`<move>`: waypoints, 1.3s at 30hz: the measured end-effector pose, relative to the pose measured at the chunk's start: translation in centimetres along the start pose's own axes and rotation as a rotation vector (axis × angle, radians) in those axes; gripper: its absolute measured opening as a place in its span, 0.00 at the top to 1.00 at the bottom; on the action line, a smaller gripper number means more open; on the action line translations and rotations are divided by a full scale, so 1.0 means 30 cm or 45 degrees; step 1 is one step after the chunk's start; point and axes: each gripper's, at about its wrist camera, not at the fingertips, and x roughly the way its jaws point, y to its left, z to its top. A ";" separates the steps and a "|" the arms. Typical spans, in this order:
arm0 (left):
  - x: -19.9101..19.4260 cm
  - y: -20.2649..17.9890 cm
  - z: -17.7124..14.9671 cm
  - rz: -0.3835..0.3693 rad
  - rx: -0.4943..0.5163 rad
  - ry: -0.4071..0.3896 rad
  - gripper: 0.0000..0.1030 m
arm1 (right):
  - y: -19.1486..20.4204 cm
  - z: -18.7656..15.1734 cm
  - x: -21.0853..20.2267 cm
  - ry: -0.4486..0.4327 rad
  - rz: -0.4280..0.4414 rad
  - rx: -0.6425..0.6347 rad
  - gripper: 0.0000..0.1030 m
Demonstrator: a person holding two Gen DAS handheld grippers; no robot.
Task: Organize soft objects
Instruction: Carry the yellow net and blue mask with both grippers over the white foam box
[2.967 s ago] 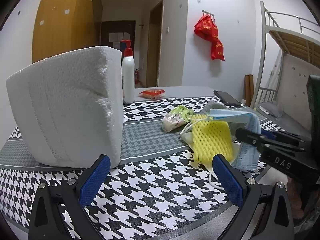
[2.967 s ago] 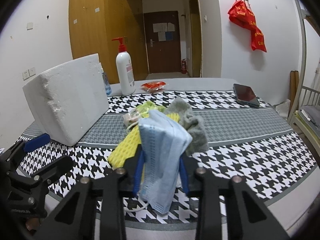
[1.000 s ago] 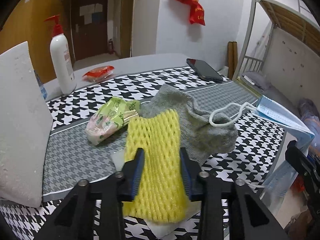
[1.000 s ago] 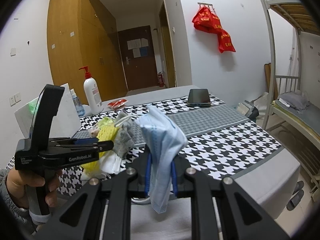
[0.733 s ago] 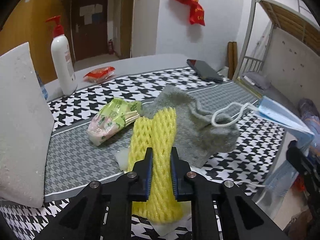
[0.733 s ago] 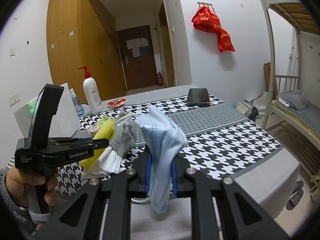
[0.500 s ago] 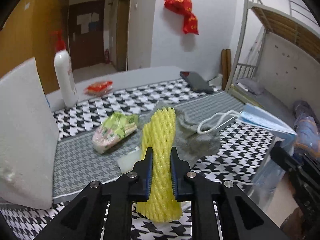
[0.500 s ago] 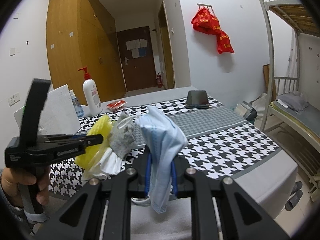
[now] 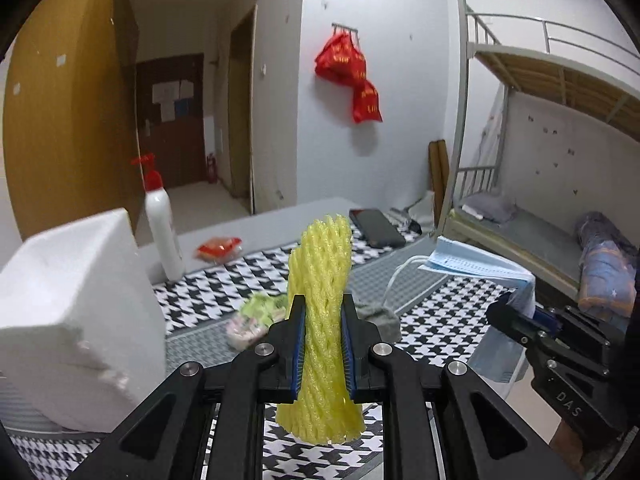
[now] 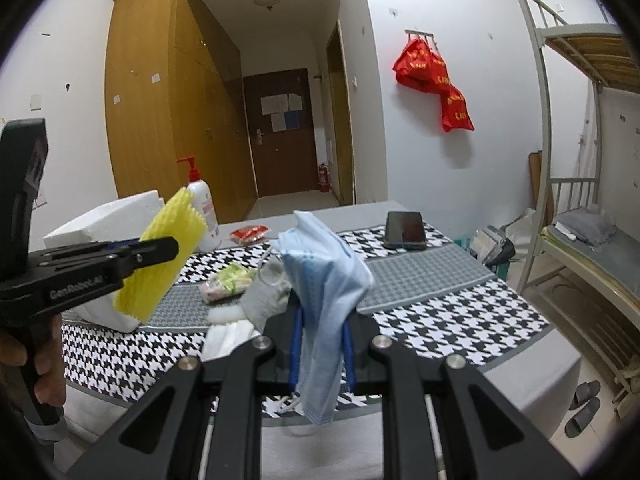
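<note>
Left wrist view, yellow foam net (image 9: 324, 320) hides grey sock (image 9: 378, 316)

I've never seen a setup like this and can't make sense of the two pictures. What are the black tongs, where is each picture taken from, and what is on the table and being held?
No robot here: a person holds a hand-squeezed two-finger gripper in each hand, with a fisheye camera on each looking along its fingers. One picture is from the left gripper, shut on a yellow foam net lifted off the table. The other is from the right gripper, shut on a blue face mask. On the houndstooth tablecloth lie a grey sock, a green snack packet, a white foam block, a pump bottle and a phone.
</note>
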 end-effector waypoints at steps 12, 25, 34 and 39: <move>-0.171 0.108 0.076 0.090 -0.023 -0.101 0.84 | 0.126 0.110 -0.034 -0.064 0.065 -0.056 0.80; -0.345 0.264 0.101 0.206 -0.035 -0.241 0.84 | 0.330 0.210 -0.060 -0.171 0.145 -0.113 0.80; -0.438 0.376 0.050 0.316 -0.090 -0.298 0.84 | 0.445 0.246 -0.037 -0.197 0.209 -0.163 0.80; -0.479 0.420 0.009 0.401 -0.097 -0.318 0.84 | 0.507 0.243 -0.033 -0.202 0.252 -0.192 0.80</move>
